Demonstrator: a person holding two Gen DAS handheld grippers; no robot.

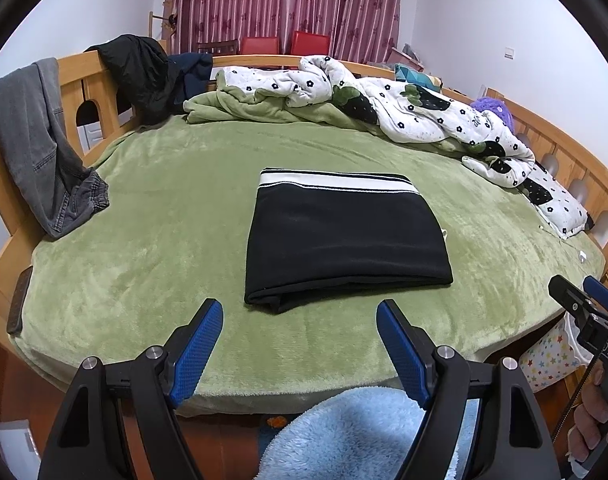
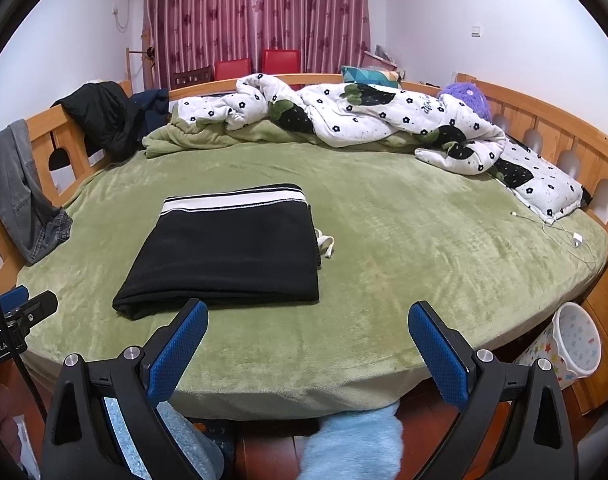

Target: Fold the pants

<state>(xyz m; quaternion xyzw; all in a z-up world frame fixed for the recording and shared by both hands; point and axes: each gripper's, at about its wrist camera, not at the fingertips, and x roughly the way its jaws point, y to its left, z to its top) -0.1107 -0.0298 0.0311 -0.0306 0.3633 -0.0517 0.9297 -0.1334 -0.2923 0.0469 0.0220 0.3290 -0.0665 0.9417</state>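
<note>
**Pants folded, both my grippers clear**

The pants (image 1: 345, 236) lie on the green blanket (image 1: 144, 248), ahead of my left gripper (image 1: 300, 344) and off to the left of my right gripper (image 2: 307, 344), so the left is nearer. Both sets of jaws stand open with nothing between them. The black bundle is a neat rectangle, its striped waistband on the far edge, its long axis running left to right, with a thick fold along the near edge.

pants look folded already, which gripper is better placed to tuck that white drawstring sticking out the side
Right, probably. The white drawstring pokes from the folded black pants on the side facing the right gripper. The left gripper sits centred on the fold. Both are open and empty.
</note>
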